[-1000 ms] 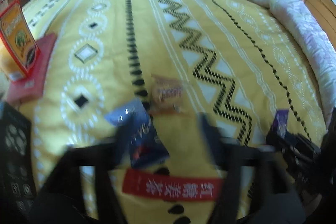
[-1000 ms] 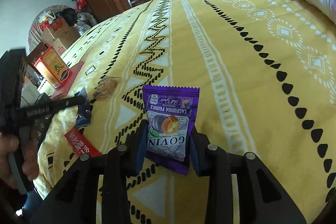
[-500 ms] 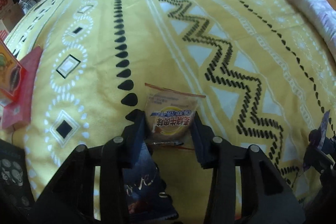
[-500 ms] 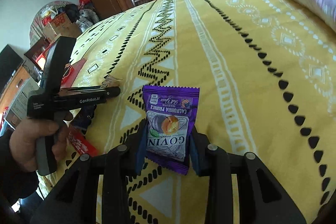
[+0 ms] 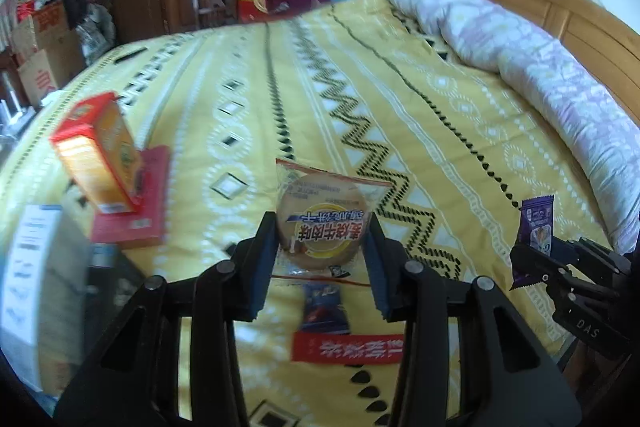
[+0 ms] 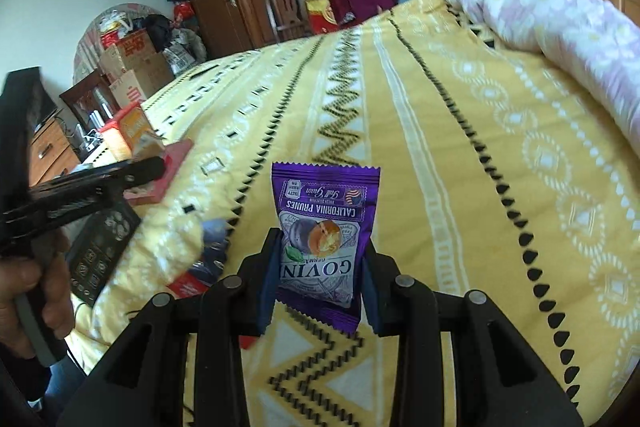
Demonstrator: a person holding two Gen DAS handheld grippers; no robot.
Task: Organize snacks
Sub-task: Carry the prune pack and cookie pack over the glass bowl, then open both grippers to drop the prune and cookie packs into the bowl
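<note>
My left gripper (image 5: 320, 247) is shut on a clear-wrapped round biscuit packet (image 5: 324, 223) and holds it above the yellow bedspread (image 5: 400, 115). My right gripper (image 6: 320, 267) is shut on a purple prune packet (image 6: 324, 227), also held off the bed. That purple prune packet (image 5: 536, 227) and the right gripper show at the right edge of the left wrist view. A dark blue packet (image 5: 322, 311) and a red sachet (image 5: 348, 347) lie on the bed under the left gripper. The left gripper's black body (image 6: 80, 187) and the hand (image 6: 28, 291) holding it show at the left of the right wrist view.
An orange-red box (image 5: 100, 159) stands on a flat red box (image 5: 136, 211) at the bed's left edge, beside a black patterned box (image 6: 102, 247). A rolled lilac quilt (image 5: 540, 59) lies along the wooden headboard (image 5: 580, 23). Cardboard boxes (image 6: 132, 67), a chair and a wardrobe stand beyond the bed.
The left gripper closed on the biscuit packet and lifted it off the bed. The right gripper rose with the prune packet still in it. Both views tilted up toward the room.
</note>
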